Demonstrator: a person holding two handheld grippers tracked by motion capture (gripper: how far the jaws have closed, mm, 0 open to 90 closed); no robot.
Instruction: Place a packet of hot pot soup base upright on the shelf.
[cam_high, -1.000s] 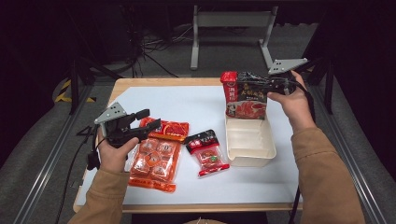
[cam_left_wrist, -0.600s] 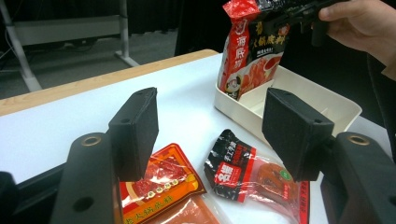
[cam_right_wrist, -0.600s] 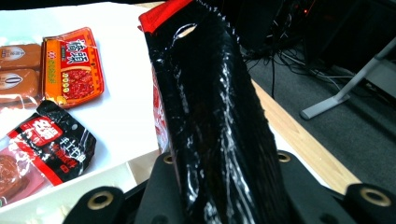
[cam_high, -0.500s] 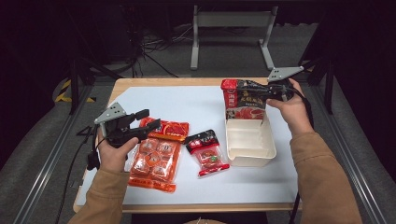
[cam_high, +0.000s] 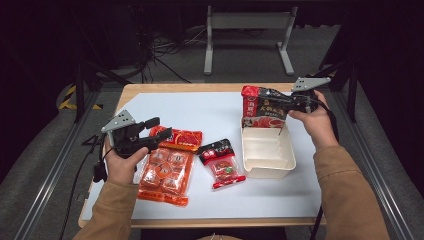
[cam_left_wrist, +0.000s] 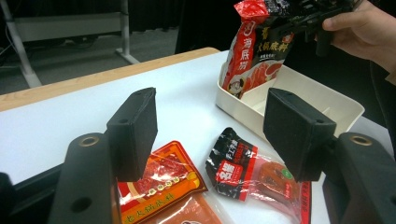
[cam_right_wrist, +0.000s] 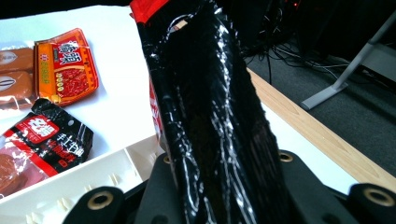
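Hotpot-base pouch (cam_high: 263, 107): upright, clamped at its upper edge in right tool (cam_high: 287, 104), lower end inside far end of white tray (cam_high: 267, 167) | left tool (cam_high: 162, 135): jaws apart, nothing between, over orange packets (cam_high: 167, 167) left of tray | counter (cam_high: 210, 112): white sheet, wooden rim | room: dark, grey floor

We see the right gripper (cam_high: 280, 104) clamped on a red and black pouch (cam_high: 261, 107), held upright over the far end of a cream tray (cam_high: 267, 162) near the table's (cam_high: 210, 112) right edge. The pouch's lower edge dips inside the tray. The left gripper (cam_high: 159, 129) hovers with jaws apart near the left edge, above an orange flat packet (cam_high: 181, 139). Nearer the front edge lies a clear pack of orange blocks (cam_high: 165, 175). A small black and red sachet (cam_high: 220, 161) sits between that pack and the tray.
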